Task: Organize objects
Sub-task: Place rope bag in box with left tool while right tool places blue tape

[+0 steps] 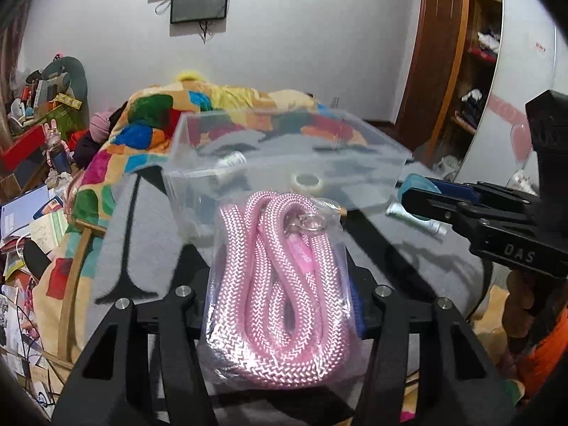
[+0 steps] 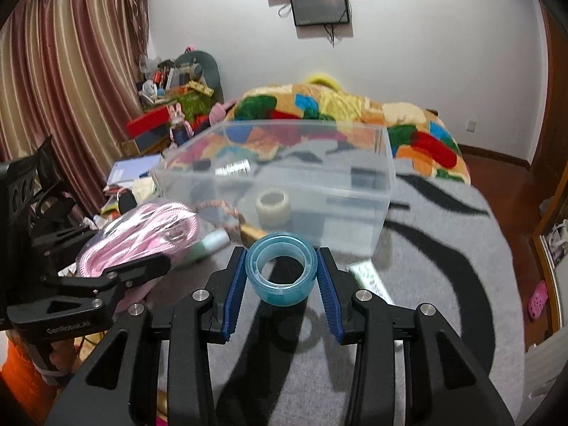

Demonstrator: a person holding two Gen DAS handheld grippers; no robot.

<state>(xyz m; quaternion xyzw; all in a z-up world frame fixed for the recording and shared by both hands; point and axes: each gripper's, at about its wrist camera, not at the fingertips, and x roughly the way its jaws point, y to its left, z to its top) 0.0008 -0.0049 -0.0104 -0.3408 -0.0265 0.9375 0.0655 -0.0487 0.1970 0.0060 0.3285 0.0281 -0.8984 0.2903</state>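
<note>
My left gripper (image 1: 280, 284) is shut on a clear bag of coiled pink rope (image 1: 277, 284) and holds it above the grey rug, just in front of a clear plastic box (image 1: 284, 149). The bagged rope also shows in the right wrist view (image 2: 142, 238). My right gripper (image 2: 282, 273) is shut on a blue tape roll (image 2: 281, 271), held just before the clear plastic box (image 2: 284, 177). Inside the box lie a whitish tape roll (image 2: 273, 206) and a silver tube (image 2: 232, 168). The right gripper also shows at the right of the left wrist view (image 1: 419, 191).
The grey rug with black stripes (image 2: 443, 248) covers the surface. A silver tube (image 1: 415, 218), a white-green tube (image 2: 369, 277), a pale green tube (image 2: 213, 243) and a braided band (image 2: 222, 209) lie near the box. A colourful blanket (image 2: 337, 106) lies behind it. Clutter stands at the left.
</note>
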